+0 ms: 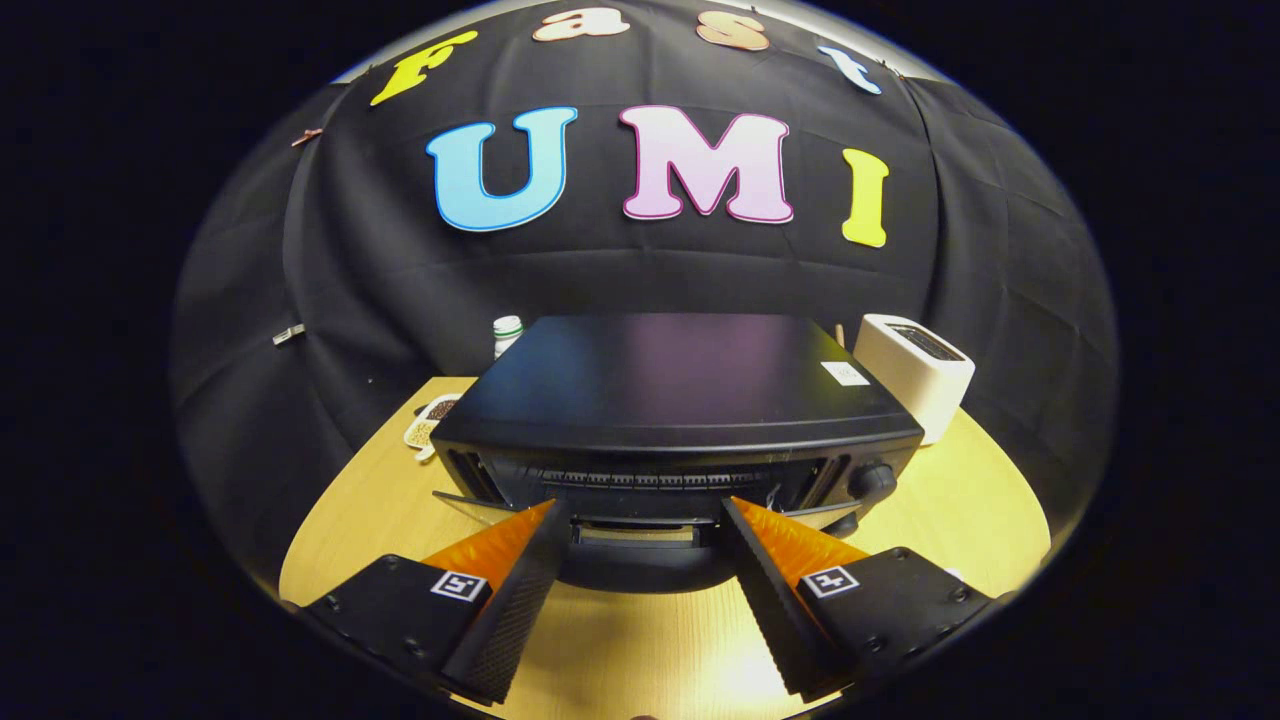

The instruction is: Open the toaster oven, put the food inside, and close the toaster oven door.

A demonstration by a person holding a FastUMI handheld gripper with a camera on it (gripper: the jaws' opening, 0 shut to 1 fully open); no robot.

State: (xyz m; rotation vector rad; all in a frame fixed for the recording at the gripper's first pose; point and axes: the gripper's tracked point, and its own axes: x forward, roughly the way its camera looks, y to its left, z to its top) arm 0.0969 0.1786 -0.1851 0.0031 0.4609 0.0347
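A black toaster oven (680,385) stands on the wooden table (950,500), seen from above and in front. Its glass door (640,570) is swung down toward me, and the rack slot (650,480) shows inside the mouth. My gripper (643,508) is open, its fingertips at the oven's mouth, one on each side of the lowered door's middle. Nothing is held between them. A small plate of food (430,420) lies on the table beyond the oven's left side, partly hidden by it.
A white toaster (915,370) stands behind the oven's right corner. A white bottle with a green cap (507,333) peeks up behind its left side. The oven's knob (872,478) sits at its right front. Black cloth walls the booth.
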